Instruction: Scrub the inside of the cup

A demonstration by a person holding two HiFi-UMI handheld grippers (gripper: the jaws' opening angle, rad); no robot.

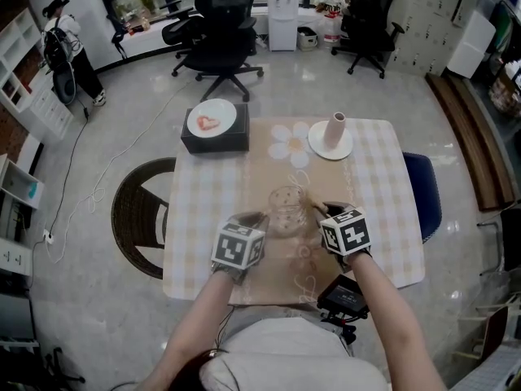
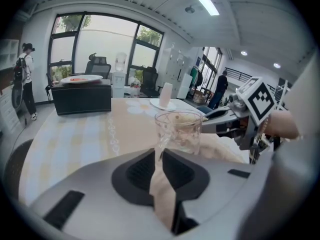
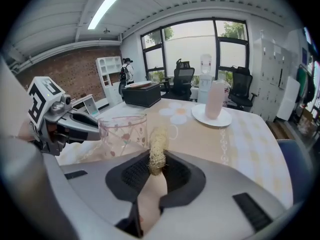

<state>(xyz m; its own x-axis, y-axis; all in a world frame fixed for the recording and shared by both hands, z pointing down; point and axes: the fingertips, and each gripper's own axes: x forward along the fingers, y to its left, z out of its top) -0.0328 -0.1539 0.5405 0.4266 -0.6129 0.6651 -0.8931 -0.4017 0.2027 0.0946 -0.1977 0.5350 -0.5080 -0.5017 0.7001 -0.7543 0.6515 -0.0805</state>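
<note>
A clear glass cup [image 1: 286, 208] with small flower prints stands upright on the tan runner near the table's front. My left gripper [image 1: 262, 218] comes in from the left and is shut on the cup's near wall [image 2: 161, 144]; the cup [image 2: 178, 130] rises just beyond the jaws. My right gripper [image 1: 319, 210] is shut on a straw-coloured loofah scrubber [image 3: 157, 149]. The scrubber's tip stands at the right side of the cup [image 3: 123, 133], by its rim. Whether it reaches inside I cannot tell. The left gripper [image 3: 75, 123] shows across the cup in the right gripper view.
A black box [image 1: 213, 139] bearing a white plate with a red smear sits at the table's back left. A white saucer [image 1: 319, 147] with a pale pink tube stands at back right. A wicker chair [image 1: 138, 210] is left of the table and a blue seat [image 1: 423, 194] right of it.
</note>
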